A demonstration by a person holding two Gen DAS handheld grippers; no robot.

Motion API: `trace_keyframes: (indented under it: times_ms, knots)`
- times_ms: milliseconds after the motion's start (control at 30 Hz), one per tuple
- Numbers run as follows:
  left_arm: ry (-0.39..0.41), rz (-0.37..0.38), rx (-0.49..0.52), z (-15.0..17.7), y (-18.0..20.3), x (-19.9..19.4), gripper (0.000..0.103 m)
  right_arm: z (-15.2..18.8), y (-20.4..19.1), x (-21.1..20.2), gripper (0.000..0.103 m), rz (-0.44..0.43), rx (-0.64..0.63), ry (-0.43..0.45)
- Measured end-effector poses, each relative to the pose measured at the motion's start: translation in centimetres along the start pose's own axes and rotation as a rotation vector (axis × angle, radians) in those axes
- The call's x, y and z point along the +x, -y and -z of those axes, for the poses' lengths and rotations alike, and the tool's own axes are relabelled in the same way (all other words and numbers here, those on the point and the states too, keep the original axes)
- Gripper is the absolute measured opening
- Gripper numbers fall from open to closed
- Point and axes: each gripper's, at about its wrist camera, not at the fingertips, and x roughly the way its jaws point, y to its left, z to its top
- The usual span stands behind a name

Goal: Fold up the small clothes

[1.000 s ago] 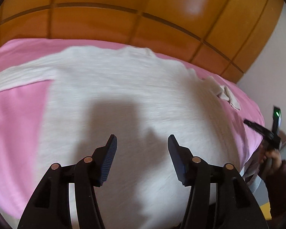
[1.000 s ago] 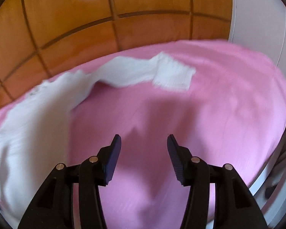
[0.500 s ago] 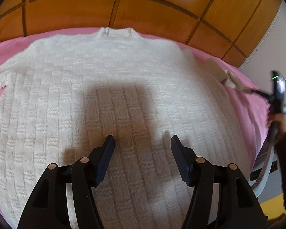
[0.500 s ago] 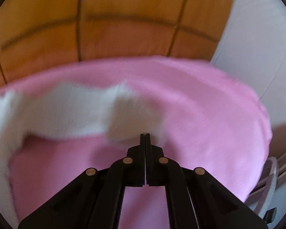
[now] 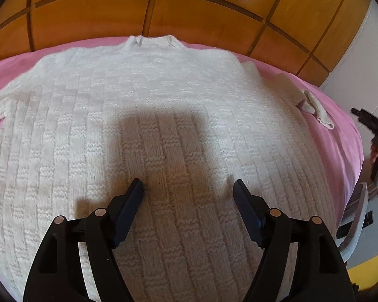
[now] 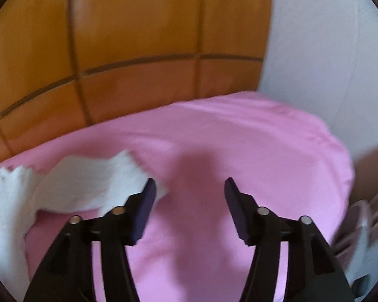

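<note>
A white knitted sweater (image 5: 163,125) lies flat on the pink bedsheet (image 5: 340,130), collar (image 5: 151,41) toward the wooden headboard. Its right sleeve (image 5: 312,103) lies out to the side, cuff crumpled. My left gripper (image 5: 187,188) hovers over the sweater's lower body, jaws opening, nothing between them. In the right wrist view the sleeve (image 6: 88,183) reaches just left of my right gripper (image 6: 189,186), whose jaws are opening over bare pink sheet (image 6: 239,146), with nothing between them. The right gripper (image 5: 370,120) also shows at the left wrist view's right edge, held by a hand.
A wooden panelled headboard (image 5: 189,7) runs along the far side of the bed. A white wall (image 6: 315,50) stands to the right. Beyond the bed's right edge are a pale chair-like frame (image 5: 355,216) and a yellow patch of floor.
The left gripper moved in over the sweater's body and widened its jaws. The right gripper shut near the sleeve cuff, then opened again and drew back to the right of it.
</note>
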Motion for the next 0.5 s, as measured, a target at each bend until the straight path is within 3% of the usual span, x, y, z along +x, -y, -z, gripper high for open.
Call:
trace_keyframes:
  times_ms: [133, 233, 300, 333, 500]
  knots:
    - [-0.011, 0.002, -0.003, -0.4, 0.2, 0.0, 0.079, 2.5, -5.3, 3.5, 0.077, -0.054, -0.102, -0.047]
    - [-0.017, -0.013, -0.003, -0.6, 0.4, 0.3, 0.080, 3.7, -7.6, 6.5, 0.074, 0.034, -0.216, -0.100]
    - [-0.019, -0.019, -0.004, -0.7, 0.5, 0.4, 0.080, 3.6, -7.3, 7.3, 0.015, 0.069, -0.220, -0.121]
    - [-0.019, -0.019, -0.005, -0.8, 0.6, 0.5, 0.081, 3.2, -6.8, 6.9, 0.011, 0.100, -0.212, -0.116]
    - [-0.028, -0.014, -0.003, -1.4, 0.9, 0.8, 0.082, -1.0, -1.5, 1.0, 0.009, 0.080, -0.076, 0.012]
